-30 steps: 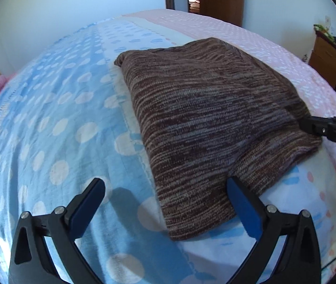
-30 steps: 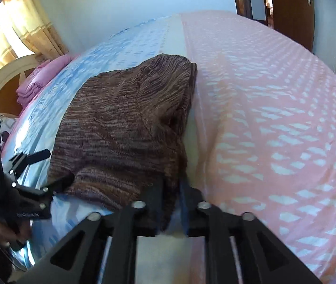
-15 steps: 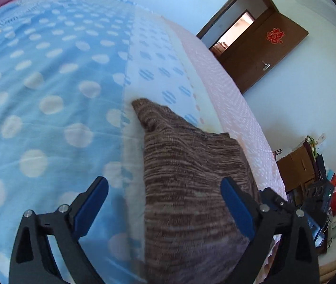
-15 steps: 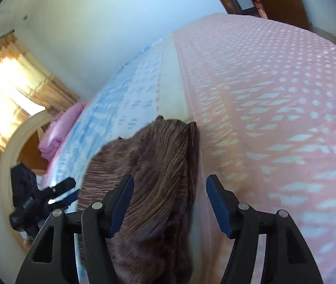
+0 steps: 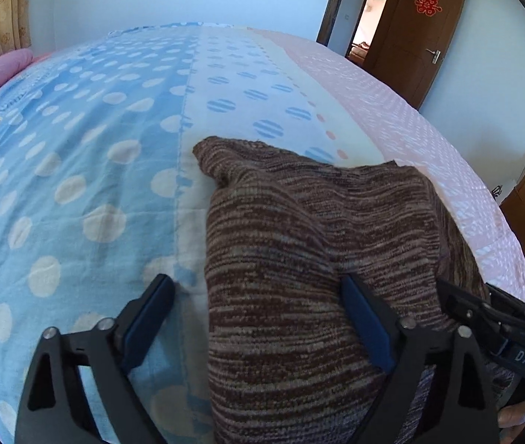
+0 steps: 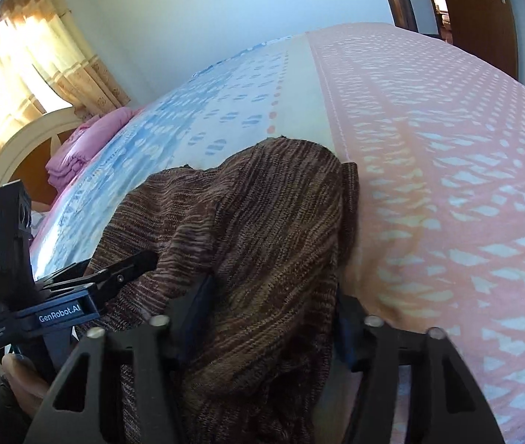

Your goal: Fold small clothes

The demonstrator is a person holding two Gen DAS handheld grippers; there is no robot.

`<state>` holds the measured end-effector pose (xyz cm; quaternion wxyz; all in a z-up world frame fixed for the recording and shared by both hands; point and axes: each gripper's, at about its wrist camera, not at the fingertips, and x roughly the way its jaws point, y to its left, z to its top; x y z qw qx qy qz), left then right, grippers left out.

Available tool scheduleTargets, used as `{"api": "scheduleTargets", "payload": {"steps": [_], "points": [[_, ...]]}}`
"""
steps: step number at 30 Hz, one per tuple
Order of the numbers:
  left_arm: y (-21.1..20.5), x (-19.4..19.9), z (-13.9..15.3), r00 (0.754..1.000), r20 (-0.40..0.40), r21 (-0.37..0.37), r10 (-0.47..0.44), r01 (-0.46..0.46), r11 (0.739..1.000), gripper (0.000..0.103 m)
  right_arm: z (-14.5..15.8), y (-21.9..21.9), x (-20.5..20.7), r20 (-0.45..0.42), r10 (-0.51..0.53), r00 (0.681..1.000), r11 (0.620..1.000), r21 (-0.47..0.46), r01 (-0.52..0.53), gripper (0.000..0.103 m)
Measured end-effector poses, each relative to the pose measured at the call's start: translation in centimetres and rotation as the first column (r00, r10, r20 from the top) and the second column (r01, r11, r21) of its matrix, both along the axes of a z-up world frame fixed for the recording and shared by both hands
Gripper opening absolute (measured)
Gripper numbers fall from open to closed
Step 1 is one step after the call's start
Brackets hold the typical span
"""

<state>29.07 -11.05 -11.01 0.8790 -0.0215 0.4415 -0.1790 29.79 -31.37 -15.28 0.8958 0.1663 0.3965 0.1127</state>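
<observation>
Each camera sat on a gripper, looking steeply down and close over the bed (image 5: 77, 155). The left view faced the door (image 5: 421, 29); the right view faced the curtain (image 6: 29, 70). Both shared the brown knit garment (image 5: 280, 259) and bedspread.

The sweater (image 5: 299, 259) is coarse, ribbed brown knit, matt and fuzzy. The bedsheet (image 5: 96, 148) is thin, soft printed cotton, slightly creased. The fingers (image 5: 147, 318) are matt black plastic with smooth blue pads. The door (image 5: 414, 33) is glossy wood.
</observation>
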Motion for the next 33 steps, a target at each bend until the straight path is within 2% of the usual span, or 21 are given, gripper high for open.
{"api": "scheduleTargets", "payload": {"steps": [1, 2, 3, 7, 9, 12, 14, 16, 20, 29, 33], "points": [[-0.2, 0.0, 0.0, 1.0, 0.009, 0.0, -0.01, 0.01, 1.0, 0.081, 0.0, 0.3, 0.0, 0.004, -0.006, 1.0, 1.0, -0.006, 0.006, 0.04], [-0.6, 0.0, -0.1, 1.0, 0.018, 0.0, -0.025, 0.025, 1.0, 0.068, 0.0, 0.5, 0.0, 0.009, -0.014, 1.0, 1.0, -0.016, 0.014, 0.037], [-1.0, -0.1, 0.0, 0.999, 0.03, 0.009, -0.039, 0.039, 0.999, 0.06, 0.2, 0.7, -0.2, 0.016, -0.025, 1.0, 0.999, -0.031, 0.026, 0.035], [-2.3, -1.1, 0.4, 0.994, 0.099, 0.101, -0.053, 0.043, 0.994, 0.046, 1.8, 2.8, -1.7, 0.066, -0.084, 0.994, 0.981, -0.171, 0.095, 0.025], [-2.1, -1.1, 0.7, 0.995, 0.088, 0.083, -0.047, 0.04, 0.996, 0.037, 2.8, 3.5, -2.4, 0.092, -0.104, 0.99, 0.973, -0.196, 0.121, 0.023], [-0.9, -0.9, 1.5, 0.998, 0.042, 0.007, -0.041, 0.041, 0.999, 0.03, 4.6, 4.3, -4.5, 0.142, -0.124, 0.982, 0.966, -0.208, 0.152, 0.022], [-0.1, -1.5, 2.3, 0.999, 0.019, -0.051, -0.041, 0.042, 0.998, 0.029, 5.7, 4.7, -6.0, 0.172, -0.128, 0.977, 0.963, -0.213, 0.163, 0.022], [0.2, -2.4, 3.2, 0.999, 0.028, -0.073, -0.045, 0.047, 0.996, 0.029, 6.8, 5.2, -7.7, 0.199, -0.137, 0.97, 0.957, -0.226, 0.181, 0.021], [-0.1, -5.2, 5.1, 0.991, 0.101, -0.061, -0.082, 0.089, 0.994, 0.029, 9.0, 5.8, -11.4, 0.255, -0.162, 0.953, 0.947, -0.232, 0.223, 0.021], [-0.6, -9.8, 8.9, 0.981, 0.125, -0.125, -0.147, 0.163, 0.979, 0.028, 13.3, 5.4, -19.6, 0.359, -0.205, 0.911, 0.934, -0.208, 0.292, 0.021], [-2.8, -12.4, 10.5, 0.964, 0.173, -0.089, -0.204, 0.221, 0.971, 0.028, 14.2, 3.6, -23.1, 0.383, -0.239, 0.892, 0.918, -0.21, 0.336, 0.021]]}}
